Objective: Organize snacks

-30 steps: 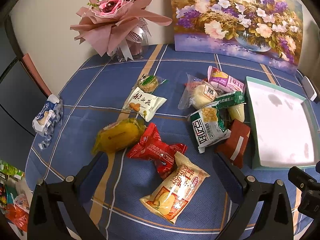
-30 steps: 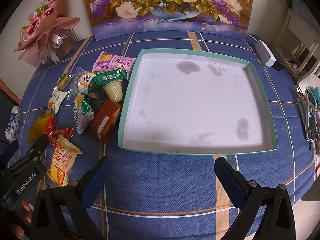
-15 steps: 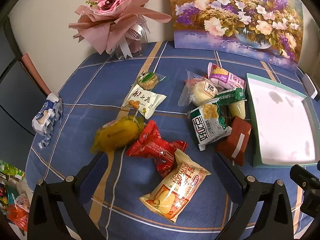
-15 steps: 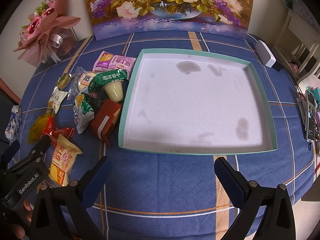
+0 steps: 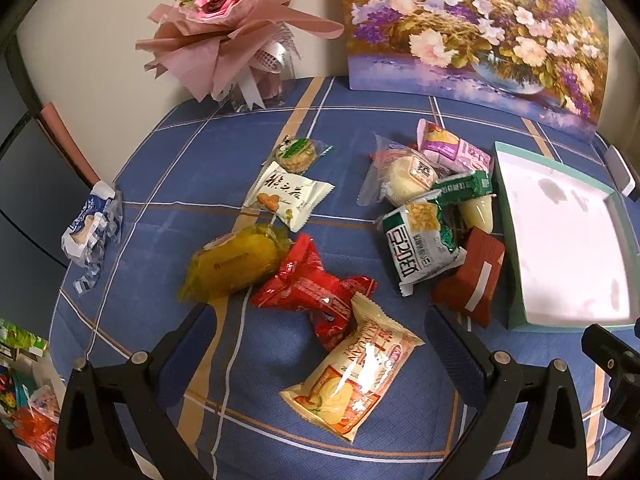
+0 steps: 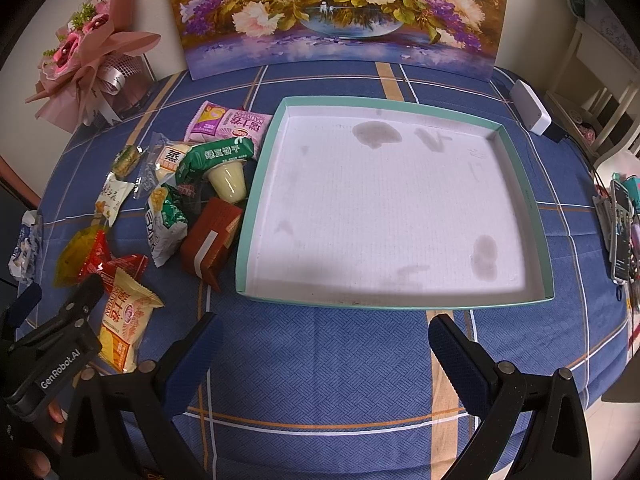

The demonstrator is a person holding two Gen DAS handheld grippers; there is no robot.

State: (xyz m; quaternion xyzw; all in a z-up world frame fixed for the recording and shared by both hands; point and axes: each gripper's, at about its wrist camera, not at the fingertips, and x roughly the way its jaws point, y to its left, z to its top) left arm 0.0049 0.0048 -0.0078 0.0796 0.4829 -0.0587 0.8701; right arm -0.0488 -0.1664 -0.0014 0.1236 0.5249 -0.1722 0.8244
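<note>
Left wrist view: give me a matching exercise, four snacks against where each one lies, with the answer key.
Things:
1. red packet
2. brown box
3. purple packet
4. blue-white wrapper

Places:
A. far end of the pile, toward the painting
B. alone near the table's left edge
C. against the tray
D. between the yellow packet and the cream packet

Pairs: 1-D, 2-C, 3-A, 4-B

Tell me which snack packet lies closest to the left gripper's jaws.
The cream-and-orange packet, lying between the left gripper's open jaws. The red packet and yellow packet lie farther out.
</note>
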